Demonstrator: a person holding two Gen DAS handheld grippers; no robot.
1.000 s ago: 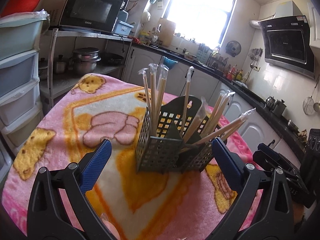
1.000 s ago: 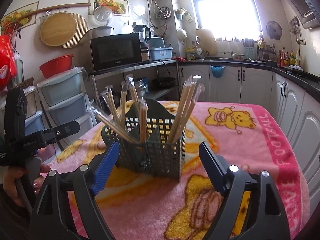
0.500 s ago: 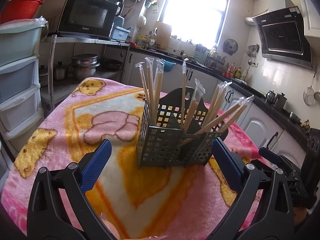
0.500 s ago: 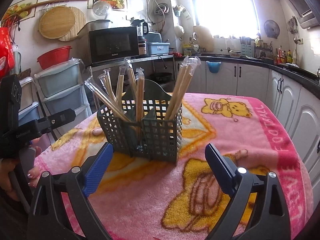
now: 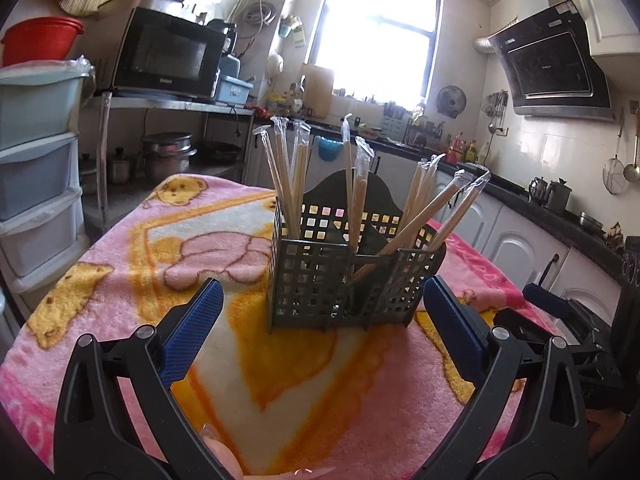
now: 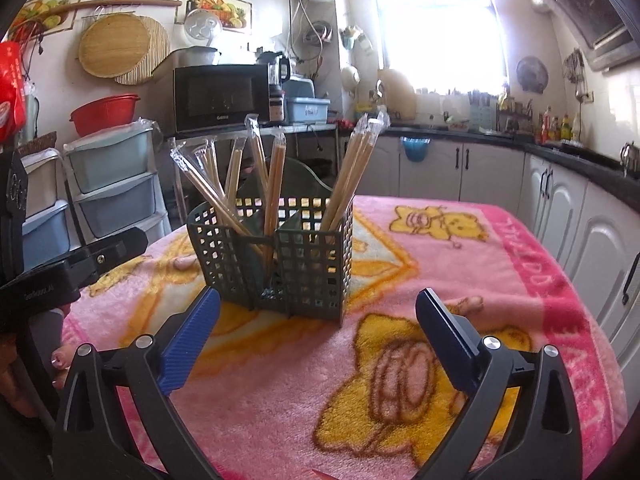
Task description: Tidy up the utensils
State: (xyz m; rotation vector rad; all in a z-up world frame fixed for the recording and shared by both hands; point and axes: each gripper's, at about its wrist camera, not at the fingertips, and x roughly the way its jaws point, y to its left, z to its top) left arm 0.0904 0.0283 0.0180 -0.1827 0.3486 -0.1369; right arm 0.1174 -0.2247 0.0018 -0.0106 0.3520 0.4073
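Observation:
A dark grey perforated utensil caddy (image 5: 352, 276) stands upright on the pink blanket-covered table (image 5: 132, 264); it also shows in the right wrist view (image 6: 276, 260). Several plastic-wrapped chopstick pairs (image 5: 288, 176) stand in its compartments, some leaning; they show in the right wrist view too (image 6: 352, 176). My left gripper (image 5: 320, 332) is open and empty, just short of the caddy. My right gripper (image 6: 318, 330) is open and empty, a little back from the caddy. The left gripper's body shows at the left edge of the right wrist view (image 6: 68, 268).
Stacked plastic drawers (image 5: 36, 168) and a metal shelf with a microwave (image 5: 168, 56) stand left of the table. White kitchen cabinets (image 6: 460, 168) and a dark counter run behind and to the right. The right gripper's body (image 5: 560, 320) sits at the table's right edge.
Both grippers have drawn back and lowered a little, so the caddy sits farther from the fingertips. Both stay open and empty. The caddy and chopsticks have not moved.

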